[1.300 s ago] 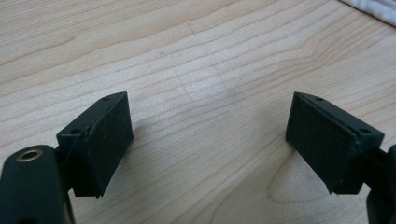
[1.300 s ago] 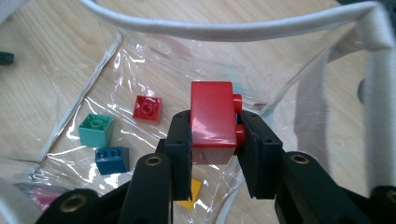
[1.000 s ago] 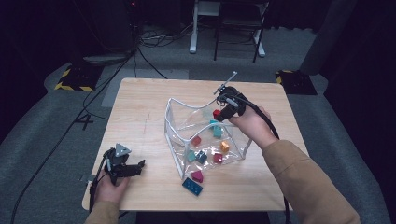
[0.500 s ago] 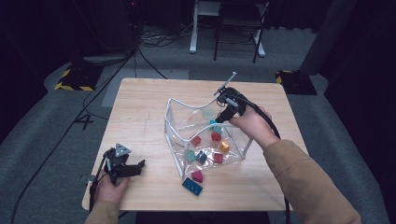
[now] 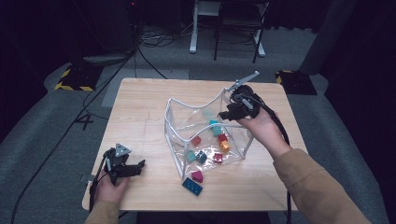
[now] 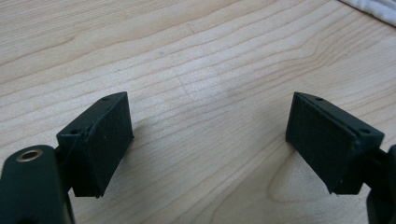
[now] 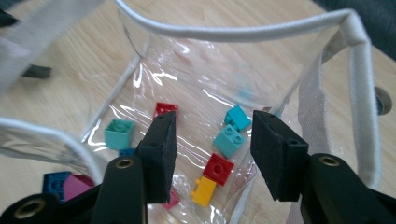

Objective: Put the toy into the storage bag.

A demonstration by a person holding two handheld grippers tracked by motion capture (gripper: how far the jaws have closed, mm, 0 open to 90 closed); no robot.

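Note:
A clear plastic bag [image 5: 173, 100] with white trim stands open mid-table, its rim [image 7: 233, 32] close under the right gripper view. Inside lie several small bricks: teal [image 7: 229, 139], red [image 7: 219, 168], yellow [image 7: 204, 190], another red [image 5: 196, 140]. My right gripper [image 5: 225, 114] hovers over the bag's far right corner, open, with nothing between its jaws [image 7: 214, 128]. A blue brick [image 5: 192, 185] and a magenta brick [image 5: 197, 176] lie on the table just outside the bag's near side. My left gripper [image 5: 137, 166] rests low at the table's front left, open [image 6: 208, 121] over bare wood.
The wooden table [image 5: 140, 116] has bare room left of the bag. A cable trails from each gripper. Beyond the table's far edge are floor cables and chair or desk legs [image 5: 224, 42].
The right gripper had a red brick at its jaws a second ago; that brick now lies in the bag and the jaws stand open. The left gripper has stayed put.

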